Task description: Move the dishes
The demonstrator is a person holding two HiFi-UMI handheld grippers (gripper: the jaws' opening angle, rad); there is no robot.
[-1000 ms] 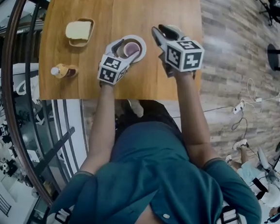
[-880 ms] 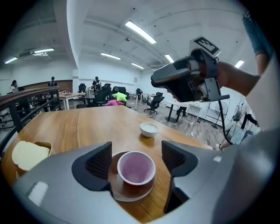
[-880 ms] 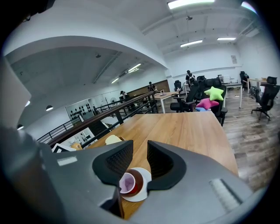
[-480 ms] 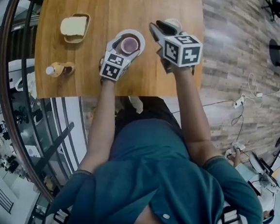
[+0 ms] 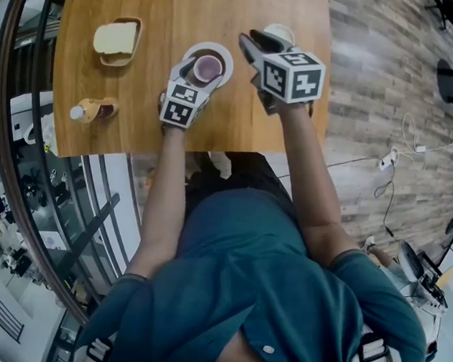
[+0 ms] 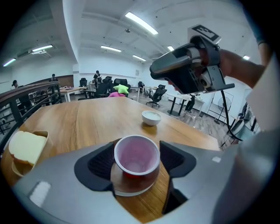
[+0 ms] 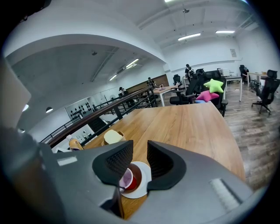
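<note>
On the counter [image 5: 195, 5], the bread tray [image 5: 117, 41] and the bottle [image 5: 88, 112] sit at the far left, away from both claws. Nearer the middle, the left claw [image 5: 199, 70] straddles the cup [image 6: 136, 155], which stands upright on its saucer [image 5: 223, 54]. Its jaws have just been closing and the pads now seem to touch the cup on both sides. To the right, the right claw [image 7: 140, 159] hangs above the counter with its jaws a narrow gap apart and nothing between them. The bowl [image 5: 279, 33] sits just beyond it. The task looks barely begun: the cup is gripped but not lifted, and saucer, bowl and tray all appear left to move.
</note>
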